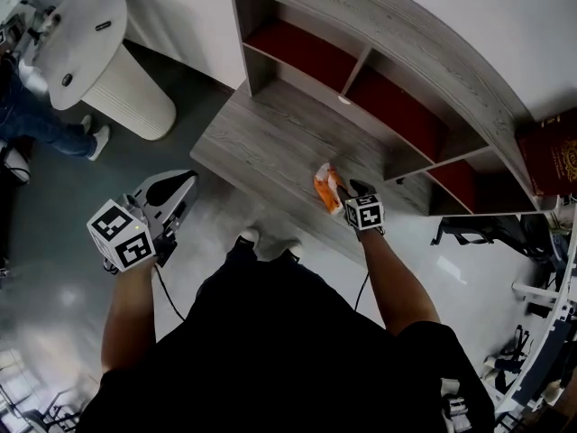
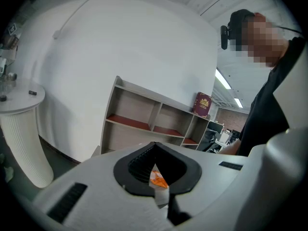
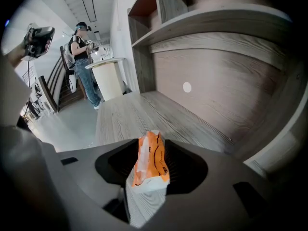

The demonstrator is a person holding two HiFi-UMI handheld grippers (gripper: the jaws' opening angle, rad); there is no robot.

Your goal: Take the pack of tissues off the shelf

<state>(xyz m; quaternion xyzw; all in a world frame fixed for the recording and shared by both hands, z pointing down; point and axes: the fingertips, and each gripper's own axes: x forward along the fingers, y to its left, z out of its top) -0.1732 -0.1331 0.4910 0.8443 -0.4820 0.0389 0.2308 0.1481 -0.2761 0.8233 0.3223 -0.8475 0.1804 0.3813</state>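
The orange-and-white pack of tissues [image 1: 327, 188] stands on edge on the wide wooden base board [image 1: 261, 142] in front of the shelf unit [image 1: 388, 52]. In the right gripper view the pack [image 3: 150, 162] rests on the board between the jaws of my right gripper [image 3: 151, 146], with a gap showing on each side, so the pads do not press it. In the head view that gripper [image 1: 347, 198] is just right of the pack. My left gripper [image 1: 171, 195] hangs over the floor to the left, its tips together and empty; the pack [image 2: 158, 179] shows far off past them.
The shelf's red-floored compartments [image 1: 397, 106] stand behind the board. A dark red book [image 1: 550, 152] sits on top of the shelf at the right. A white pedestal table [image 1: 86, 34] and a person in jeans [image 1: 41, 124] are at the left.
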